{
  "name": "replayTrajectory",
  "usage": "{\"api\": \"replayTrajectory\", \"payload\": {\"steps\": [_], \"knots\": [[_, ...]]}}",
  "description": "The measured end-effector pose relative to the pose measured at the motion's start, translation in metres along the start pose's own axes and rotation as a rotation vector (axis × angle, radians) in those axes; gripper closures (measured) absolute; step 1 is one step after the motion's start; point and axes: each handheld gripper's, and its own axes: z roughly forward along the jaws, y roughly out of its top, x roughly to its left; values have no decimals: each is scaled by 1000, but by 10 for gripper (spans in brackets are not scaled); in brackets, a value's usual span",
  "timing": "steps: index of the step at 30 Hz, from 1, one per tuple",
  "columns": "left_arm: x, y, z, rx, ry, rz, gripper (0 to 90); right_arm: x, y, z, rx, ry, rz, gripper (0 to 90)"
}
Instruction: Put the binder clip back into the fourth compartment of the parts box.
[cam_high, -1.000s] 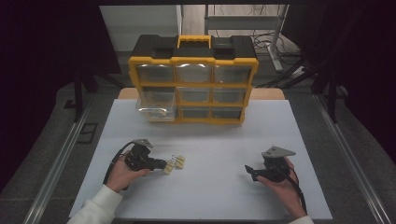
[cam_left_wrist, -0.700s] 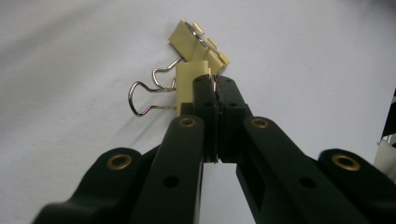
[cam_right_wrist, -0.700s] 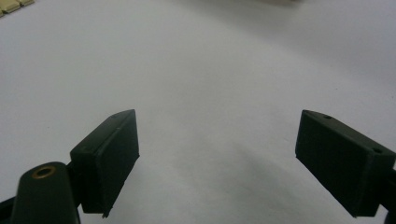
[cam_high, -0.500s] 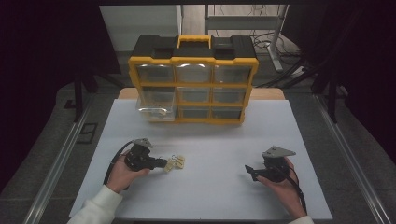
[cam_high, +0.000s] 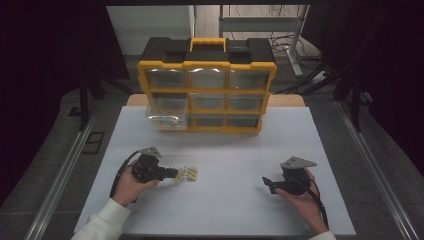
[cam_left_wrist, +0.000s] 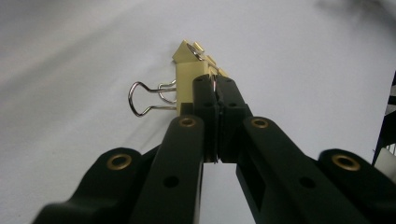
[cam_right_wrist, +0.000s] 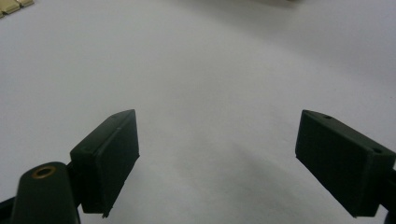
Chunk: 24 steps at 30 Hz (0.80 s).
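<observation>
One broad white surface (cam_high: 225, 200) carries everything, with a yellow and black drawer organiser (cam_high: 207, 85) standing upright at its far edge. Its clear drawers sit in three rows, and the lower left drawer (cam_high: 167, 116) is pulled partly out over the surface, with something pale lying inside it.

Two hands come in from the near edge, well apart from each other. The left hand (cam_high: 131, 182), in a white sleeve, holds the left gripper (cam_high: 176, 174) level, pointing toward the middle of the surface. Its fingers (cam_left_wrist: 205, 100) have just closed, and in the left gripper view they stand pressed together on the wire handle of a gold binder clip (cam_left_wrist: 189, 81), whose other wire loop sticks out to the side. That clip lies on the surface at the near left, touching a small cluster of further gold binder clips (cam_high: 190, 173) just beyond the fingertips.

At the near right, the right hand (cam_high: 300, 197) holds the right gripper (cam_high: 265, 181) low over bare surface, pointing toward the left. In the right gripper view its fingers (cam_right_wrist: 109, 154) stand wide apart with nothing between them, and the clips show at the top left corner.
</observation>
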Motion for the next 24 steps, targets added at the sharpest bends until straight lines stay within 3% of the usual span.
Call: {"api": "replayTrajectory", "payload": {"steps": [24], "knots": [[-4, 2, -16, -53, 7, 23, 885, 0, 0, -1, -3, -3, 1, 141]]}}
